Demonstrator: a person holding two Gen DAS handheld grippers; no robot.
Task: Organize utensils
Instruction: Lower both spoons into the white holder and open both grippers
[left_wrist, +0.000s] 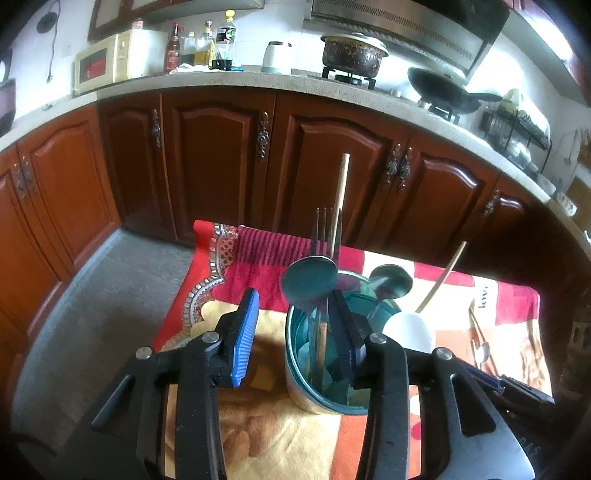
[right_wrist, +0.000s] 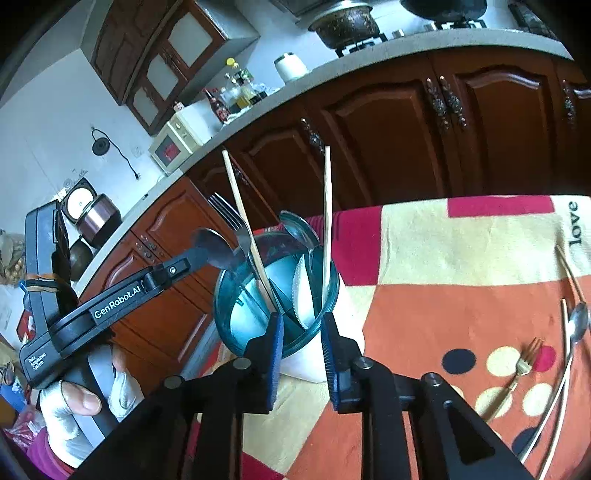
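Note:
A teal utensil holder cup stands on the patterned cloth. It holds a fork, spoons and two chopsticks. My left gripper is open, its right finger inside the cup, its left finger outside. In the right wrist view the left gripper reaches the cup's rim by a spoon. My right gripper is open and empty at the cup's near rim. More utensils lie on the cloth at the right: a long spoon, a small gold fork and chopsticks.
The cloth covers a table in front of brown kitchen cabinets. A white piece sits beside the cup. The counter behind holds a microwave, bottles and pots.

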